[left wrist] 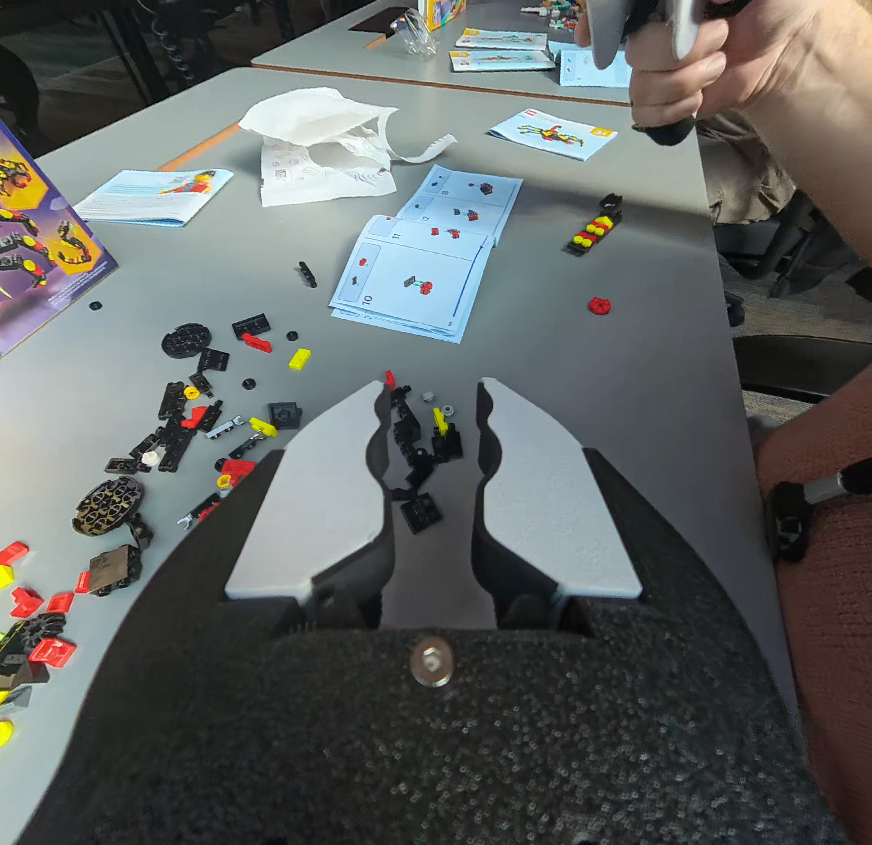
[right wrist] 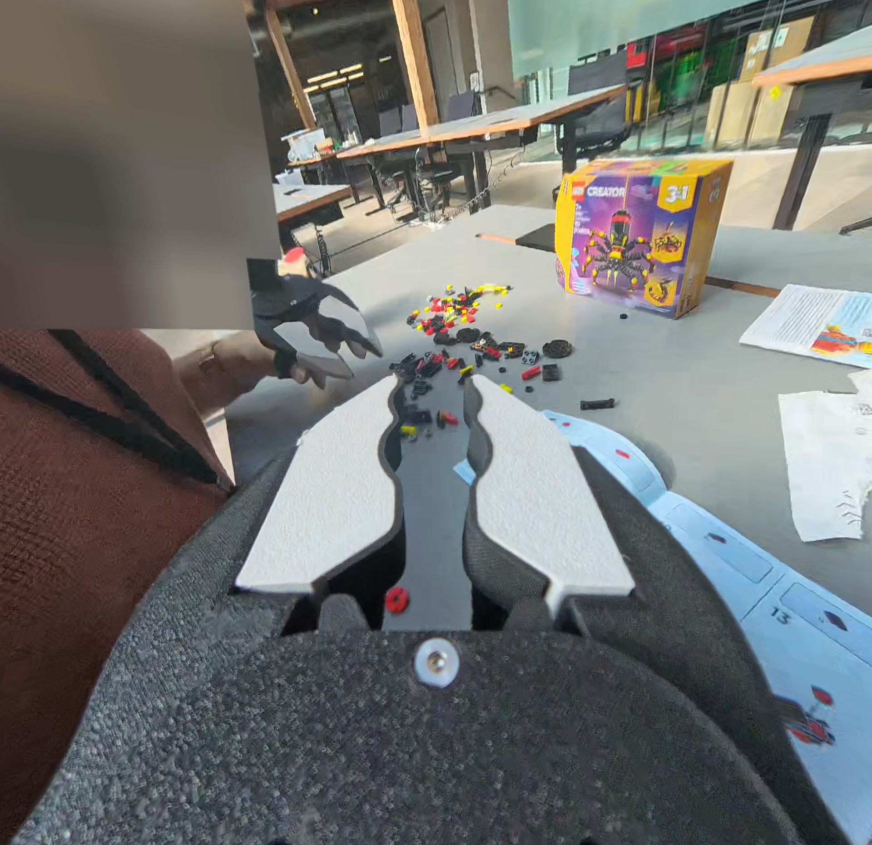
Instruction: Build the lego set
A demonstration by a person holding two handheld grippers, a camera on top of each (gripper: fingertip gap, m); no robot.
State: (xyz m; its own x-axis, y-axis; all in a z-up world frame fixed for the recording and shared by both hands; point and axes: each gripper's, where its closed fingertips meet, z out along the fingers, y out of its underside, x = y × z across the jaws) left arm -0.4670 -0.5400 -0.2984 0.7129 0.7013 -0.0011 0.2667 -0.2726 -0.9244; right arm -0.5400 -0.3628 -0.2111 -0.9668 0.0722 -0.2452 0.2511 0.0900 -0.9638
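Grey tabletop [left wrist: 566,398] carries the whole job, with more tables and a timber-posted hall behind it.

Nearest the person's side edge lies the part-built piece [left wrist: 593,228], a black strip studded with yellow and red, and close to it a lone red round piece [left wrist: 599,306] sits on bare table. Between these and the heap, the open instruction booklet [left wrist: 424,265] lies flat, showing small sub-assemblies of black and red parts. Loose bricks [left wrist: 188,421], black, red and yellow, spread over the left side of the table.

My reading is that a part is being chosen for the next sub-assembly. The left gripper [left wrist: 434,388] hangs low over a cluster of small black bricks [left wrist: 415,449], jaws spread, nothing between them. The right gripper [right wrist: 431,381] is held higher, jaws likewise apart and empty; the red round piece shows far back between its fingers, on the table below it. The next move likely calls for settling the left fingertips around one small brick without dragging its neighbours along.

As for containers, the torn white paper bag [left wrist: 325,147] beyond the booklet looks slack and emptied. The purple and yellow set box [right wrist: 637,237] stands upright behind the heap; its inside cannot be seen.
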